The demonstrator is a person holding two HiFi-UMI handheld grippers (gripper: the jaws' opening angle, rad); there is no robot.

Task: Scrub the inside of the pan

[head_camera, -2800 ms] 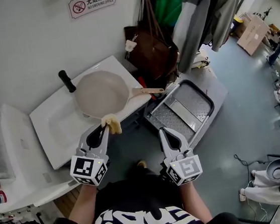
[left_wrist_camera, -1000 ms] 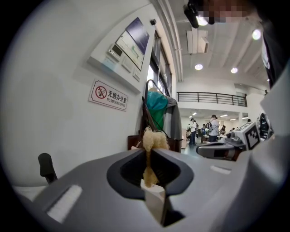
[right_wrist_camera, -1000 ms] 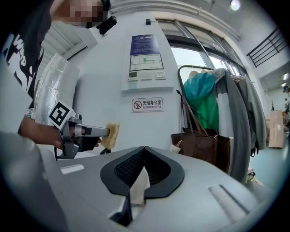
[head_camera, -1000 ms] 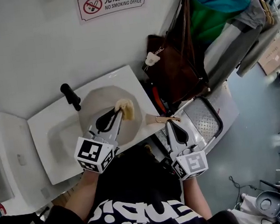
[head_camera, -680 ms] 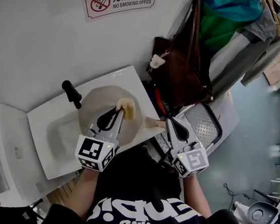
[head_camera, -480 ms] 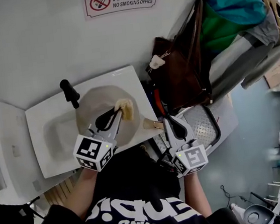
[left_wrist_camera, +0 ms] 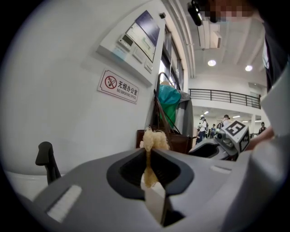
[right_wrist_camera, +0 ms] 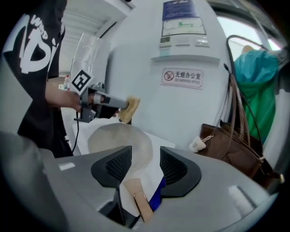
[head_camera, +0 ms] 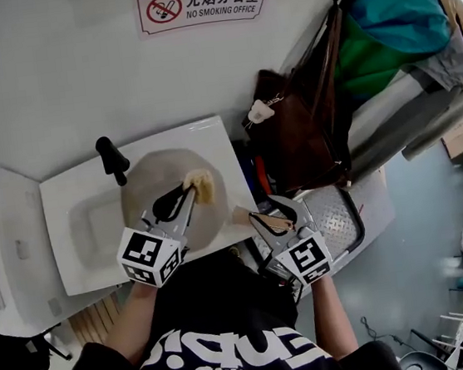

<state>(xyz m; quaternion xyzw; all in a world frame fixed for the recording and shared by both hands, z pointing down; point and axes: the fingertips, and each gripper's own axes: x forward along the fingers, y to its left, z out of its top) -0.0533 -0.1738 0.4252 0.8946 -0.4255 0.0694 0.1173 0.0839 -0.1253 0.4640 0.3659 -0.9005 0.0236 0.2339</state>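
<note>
Pan (head_camera: 151,177) is seated in the white sink (head_camera: 70,233), beige inside facing up, with its wooden pan handle (head_camera: 256,217) sticking out past the sink's right edge.

Left gripper (head_camera: 189,192) is reached over the pan interior from the near rim, marker cube toward the body and tips aimed up and right in the head view. Left forearm (head_camera: 136,326) is extended, bare below the black sleeve. Its jaws are clamped on a yellowish scrubber (head_camera: 201,185), pinched thin at the tips (left_wrist_camera: 154,138). In the right gripper view the scrubber is seen over the pan's far side (right_wrist_camera: 129,108). Contact with the surface cannot be told.

Right gripper (head_camera: 270,213) is angled up and left at the handle end, with the right forearm (head_camera: 337,326) stretched out behind it. Its jaws have just been opening and are spread wide (right_wrist_camera: 146,159). The pan handle (right_wrist_camera: 138,199) is seen low between them, and neither pad is pressed on it.

Black tap lever (head_camera: 112,159) is upright at the pan's far-left rim.
</note>
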